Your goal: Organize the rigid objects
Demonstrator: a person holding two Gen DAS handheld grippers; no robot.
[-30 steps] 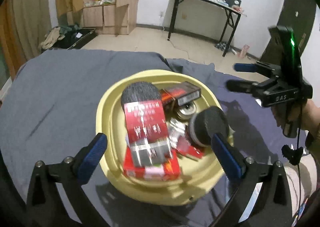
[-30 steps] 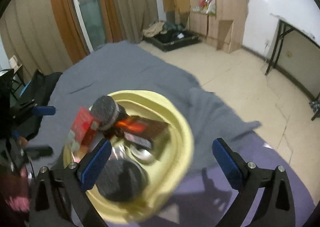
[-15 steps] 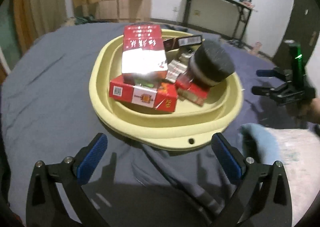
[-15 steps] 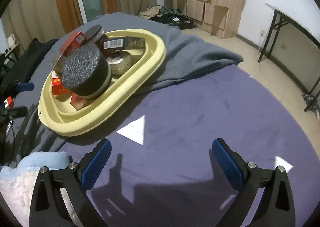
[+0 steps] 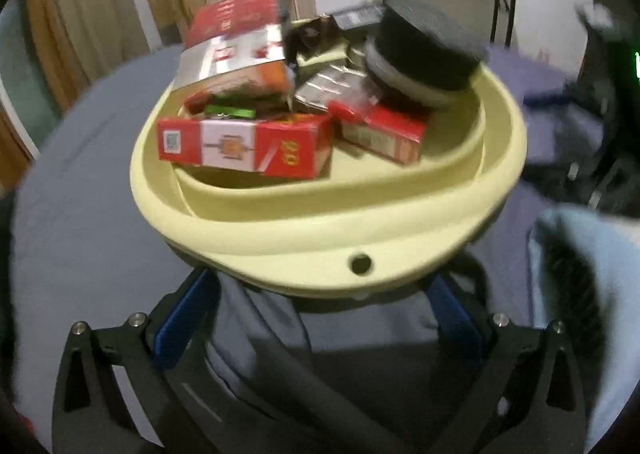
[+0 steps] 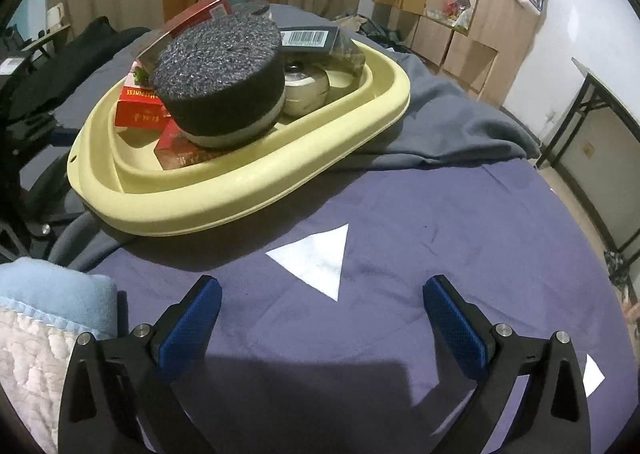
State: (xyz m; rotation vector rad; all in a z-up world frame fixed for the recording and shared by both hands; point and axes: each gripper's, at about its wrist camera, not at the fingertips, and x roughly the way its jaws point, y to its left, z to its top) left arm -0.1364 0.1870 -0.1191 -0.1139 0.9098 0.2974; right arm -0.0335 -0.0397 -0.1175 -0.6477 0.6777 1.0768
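Observation:
A pale yellow basin (image 5: 320, 230) fills the left wrist view, piled with red boxes (image 5: 244, 145), a red-and-silver box (image 5: 236, 41) and a black foam disc (image 5: 424, 49). My left gripper (image 5: 318, 298) is open, low on the grey cloth, its blue fingertips (image 5: 188, 310) just under the basin's near rim, one at each side of the rim hole. In the right wrist view the basin (image 6: 248, 189) sits upper left, holding the foam disc (image 6: 220, 69), a cream round tin (image 6: 308, 87) and a dark barcoded box (image 6: 308, 38). My right gripper (image 6: 322, 288) is open and empty above the purple sheet, short of the basin.
A light blue blanket (image 6: 52, 286) lies beside the basin's near end. Grey cloth (image 6: 440, 113) bunches behind the basin. A white triangle (image 6: 316, 258) marks the purple sheet ahead of the right gripper. Black table legs (image 6: 592, 113) and wooden cupboards stand beyond.
My left gripper has dropped low and closed in until its fingertips reach under the basin's near rim. The right gripper came down from over the basin to the purple sheet, then held still.

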